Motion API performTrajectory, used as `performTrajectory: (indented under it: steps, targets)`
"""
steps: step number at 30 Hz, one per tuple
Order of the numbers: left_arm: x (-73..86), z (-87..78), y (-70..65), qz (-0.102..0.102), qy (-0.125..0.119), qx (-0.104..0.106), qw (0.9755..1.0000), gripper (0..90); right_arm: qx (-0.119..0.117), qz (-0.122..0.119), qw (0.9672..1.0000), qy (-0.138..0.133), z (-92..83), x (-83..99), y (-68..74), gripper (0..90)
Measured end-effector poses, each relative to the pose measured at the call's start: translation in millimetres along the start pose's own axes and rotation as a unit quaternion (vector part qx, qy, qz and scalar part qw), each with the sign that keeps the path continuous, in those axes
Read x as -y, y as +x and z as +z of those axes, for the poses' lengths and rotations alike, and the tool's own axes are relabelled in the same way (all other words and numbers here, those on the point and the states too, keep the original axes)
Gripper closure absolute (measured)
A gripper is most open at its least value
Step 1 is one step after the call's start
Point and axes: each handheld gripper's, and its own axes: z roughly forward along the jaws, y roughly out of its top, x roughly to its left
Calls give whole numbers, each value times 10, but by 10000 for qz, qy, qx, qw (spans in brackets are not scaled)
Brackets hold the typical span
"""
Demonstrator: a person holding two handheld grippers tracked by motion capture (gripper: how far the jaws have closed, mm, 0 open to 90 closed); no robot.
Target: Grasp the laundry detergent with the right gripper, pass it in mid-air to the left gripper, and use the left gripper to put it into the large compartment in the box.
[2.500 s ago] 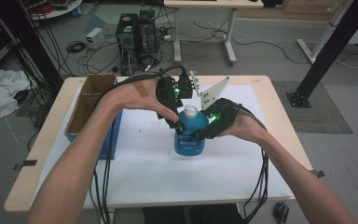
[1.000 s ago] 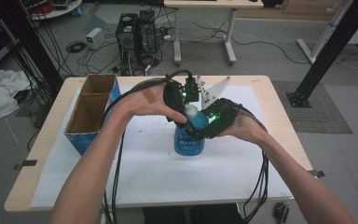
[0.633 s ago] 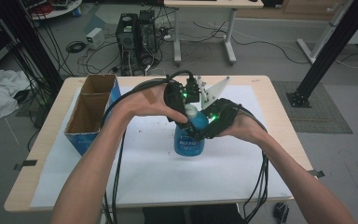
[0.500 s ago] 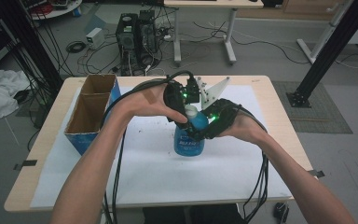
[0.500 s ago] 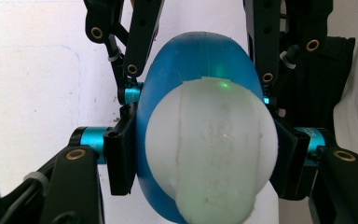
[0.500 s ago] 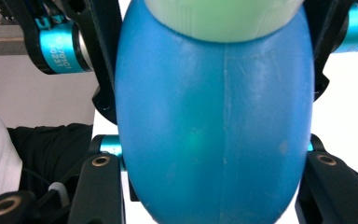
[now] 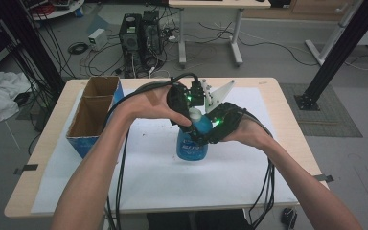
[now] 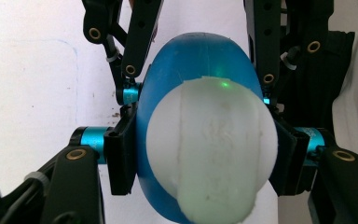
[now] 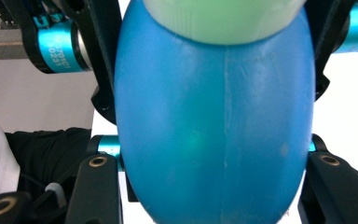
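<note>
- Since the shot two and a half seconds back, the left gripper (image 7: pixel 188 109) has come in from beside the bottle (image 7: pixel 192 140) to sit over its top, and the white cap (image 8: pixel 212 149) that stood bare then is now between its jaws.
- Over the last second nothing else has shifted: both hands, the bottle and the box (image 7: pixel 92 114) sit where they were.
- From its own view, the left gripper's jaws press on either side of the cap, one black pad (image 8: pixel 121 154) flat against the blue shoulder just below it.
- The right gripper (image 7: pixel 210 133) is clamped on the bottle's body, its jaws touching both flanks in its own view.
- The bottle stands upright near the middle of the table (image 7: pixel 287 124), on the white sheet (image 7: pixel 172 177).
- It is translucent blue plastic with a mould seam down its side, a printed label low on the front and a rounded white cap.
- The open cardboard box stands at the table's left edge, well apart from the bottle.
</note>
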Motion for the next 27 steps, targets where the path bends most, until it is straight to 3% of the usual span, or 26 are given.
performTrajectory:
  steps: [8, 12, 27]
  targets:
    - [0, 4, 5, 3, -21, -7, 10000, 381, 13, 46, 10000, 0, 4, 7, 8, 436]
    - [5, 17, -1, 0, 36, -23, 10000, 381, -31, 112, 9998, -147, -20, 11, -6, 395]
    - [20, 14, 5, -40, 70, -27, 10000, 381, 49, 153, 9998, 74, 2, 33, 24, 312]
